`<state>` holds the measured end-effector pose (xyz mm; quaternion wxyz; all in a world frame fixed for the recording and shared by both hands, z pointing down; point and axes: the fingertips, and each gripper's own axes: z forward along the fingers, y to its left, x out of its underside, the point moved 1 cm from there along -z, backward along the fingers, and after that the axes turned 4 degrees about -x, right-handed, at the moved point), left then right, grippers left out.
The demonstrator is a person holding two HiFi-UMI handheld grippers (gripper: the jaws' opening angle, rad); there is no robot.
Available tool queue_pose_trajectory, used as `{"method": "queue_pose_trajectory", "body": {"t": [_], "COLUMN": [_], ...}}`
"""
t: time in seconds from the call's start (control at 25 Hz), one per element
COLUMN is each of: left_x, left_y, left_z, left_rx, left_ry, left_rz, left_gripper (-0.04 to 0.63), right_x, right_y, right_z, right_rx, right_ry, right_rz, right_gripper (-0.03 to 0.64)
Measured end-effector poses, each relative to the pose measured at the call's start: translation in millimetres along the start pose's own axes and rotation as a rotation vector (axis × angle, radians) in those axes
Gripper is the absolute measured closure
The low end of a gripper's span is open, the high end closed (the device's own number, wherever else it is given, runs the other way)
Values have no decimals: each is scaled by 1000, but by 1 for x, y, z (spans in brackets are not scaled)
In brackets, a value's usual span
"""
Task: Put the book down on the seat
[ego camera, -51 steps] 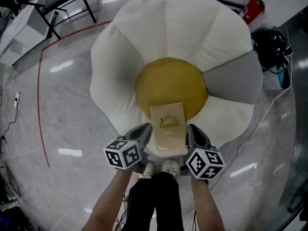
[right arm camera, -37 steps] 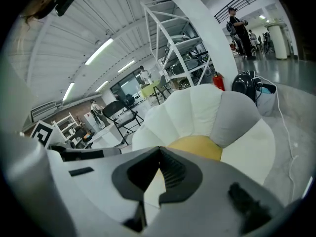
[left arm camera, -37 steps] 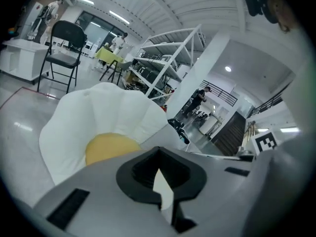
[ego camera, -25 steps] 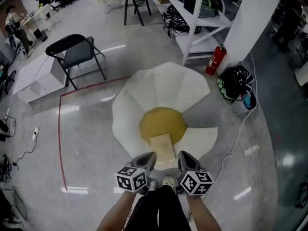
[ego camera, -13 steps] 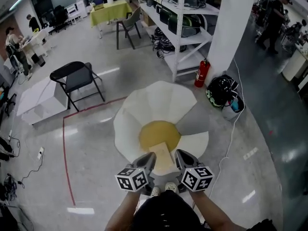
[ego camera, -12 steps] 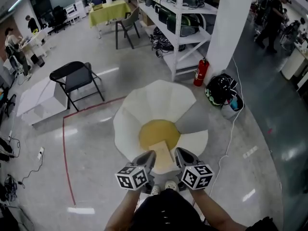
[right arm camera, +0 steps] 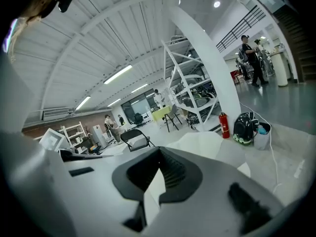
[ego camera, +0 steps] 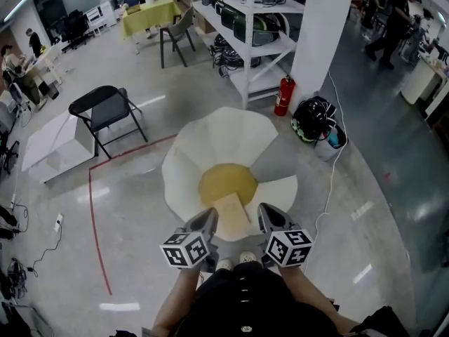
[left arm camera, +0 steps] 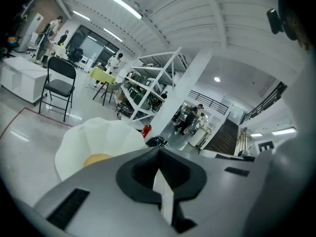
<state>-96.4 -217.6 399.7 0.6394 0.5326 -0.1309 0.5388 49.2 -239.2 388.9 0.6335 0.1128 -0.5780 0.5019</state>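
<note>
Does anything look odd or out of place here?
Only slightly: the white flower-shaped floor seat has one grey petal among white ones, and the tan book lies askew across the edge of its yellow centre.

Cover detail of the book (ego camera: pixel 231 213) too small.

Open floor (ego camera: pixel 133 209) rings the seat (ego camera: pixel 224 132); folding chair (ego camera: pixel 105 111) stands well left.

Left gripper (ego camera: pixel 205 221) and right gripper (ego camera: pixel 266 216) side by side at waist, fingers (left arm camera: pixel 94 196) pinched on the book (ego camera: pixel 231 213).
</note>
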Motion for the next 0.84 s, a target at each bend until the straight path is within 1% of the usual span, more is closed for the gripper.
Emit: {"method": "queue_pose_trajectory", "body": {"t": [0.08,0.24,0.44,0.64,0.84], "left_x": [1,7,10,14,14], "left_y": [1,4,4,8,12], "left_z": [-2,-5,-1,-4,-1], "left_rx": [8,26,38,36,38], "left_ry": [-1,-13,-2,7,12], "left_rz": [-8,-55,-59,-83,-82], "left_gripper": [586,586,586,586,586], "right_x": [1,7,7,9,12], "right_y": [-1,0,-5,-5,-8], "right_z": [-3,-4,-5,-5,-3], "right_rx": [12,18,47,58,70], "right_ry": [-5,2,2,3,7], "right_rz": [3,4,-6,4,12], "right_gripper": [604,604,604,605,604]}}
